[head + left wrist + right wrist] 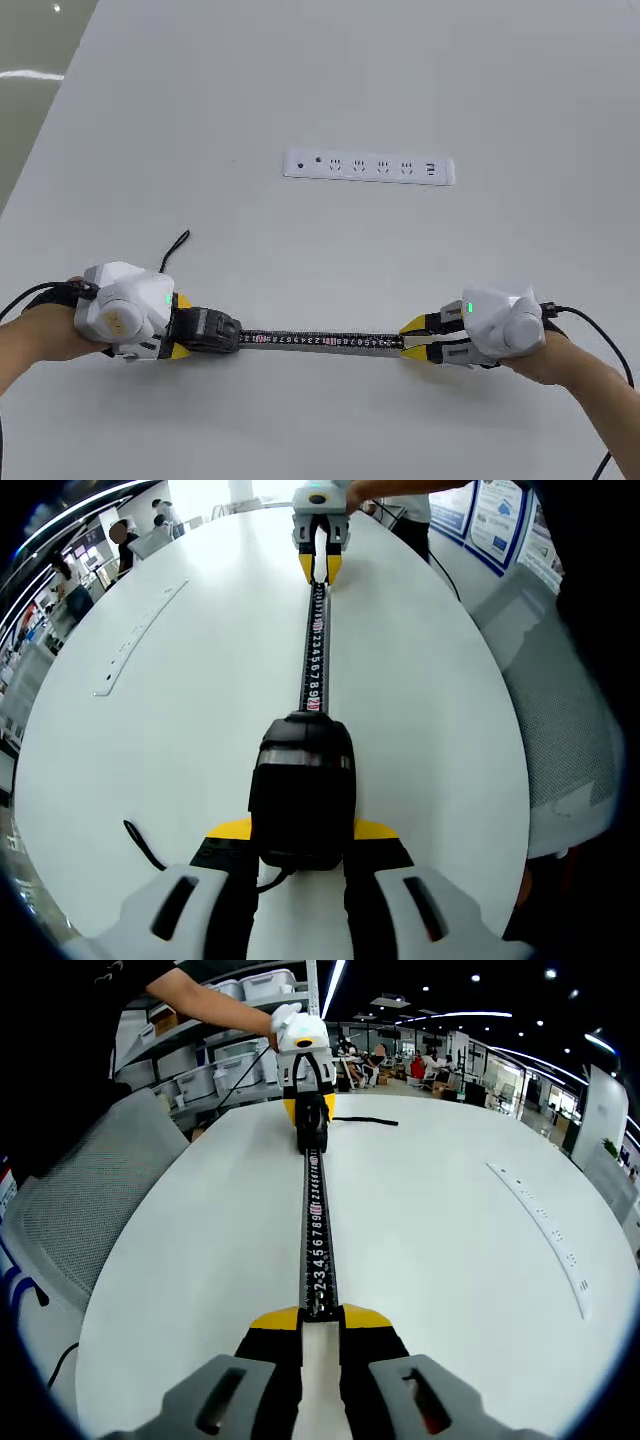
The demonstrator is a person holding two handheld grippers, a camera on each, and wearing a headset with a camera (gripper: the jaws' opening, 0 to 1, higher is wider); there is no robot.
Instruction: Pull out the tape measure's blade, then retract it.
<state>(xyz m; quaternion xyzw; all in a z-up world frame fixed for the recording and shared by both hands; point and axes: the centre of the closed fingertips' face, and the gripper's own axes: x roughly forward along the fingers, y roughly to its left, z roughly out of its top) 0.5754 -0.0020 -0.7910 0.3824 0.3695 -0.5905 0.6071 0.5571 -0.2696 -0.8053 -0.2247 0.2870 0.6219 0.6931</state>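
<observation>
Head view: clamped the tape measure [215, 330] case in the left gripper [183, 327], pinched its blade [320, 340] tip in the right gripper [410, 340] (drawn out flat along the near side of the white table [400, 80]).

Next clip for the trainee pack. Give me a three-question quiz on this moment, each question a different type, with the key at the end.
1. True or false: the left gripper is shut on the tape measure's case.
2. Pick one. The blade is: A) fully retracted; B) pulled out, stretched from the case to the right gripper; C) snapped in two.
3. Short answer: in the head view, what white thing lies on the table beyond the blade?
Key: 1 true. 2 B; the right gripper is shut on the blade's end. 3 The power strip.
</observation>
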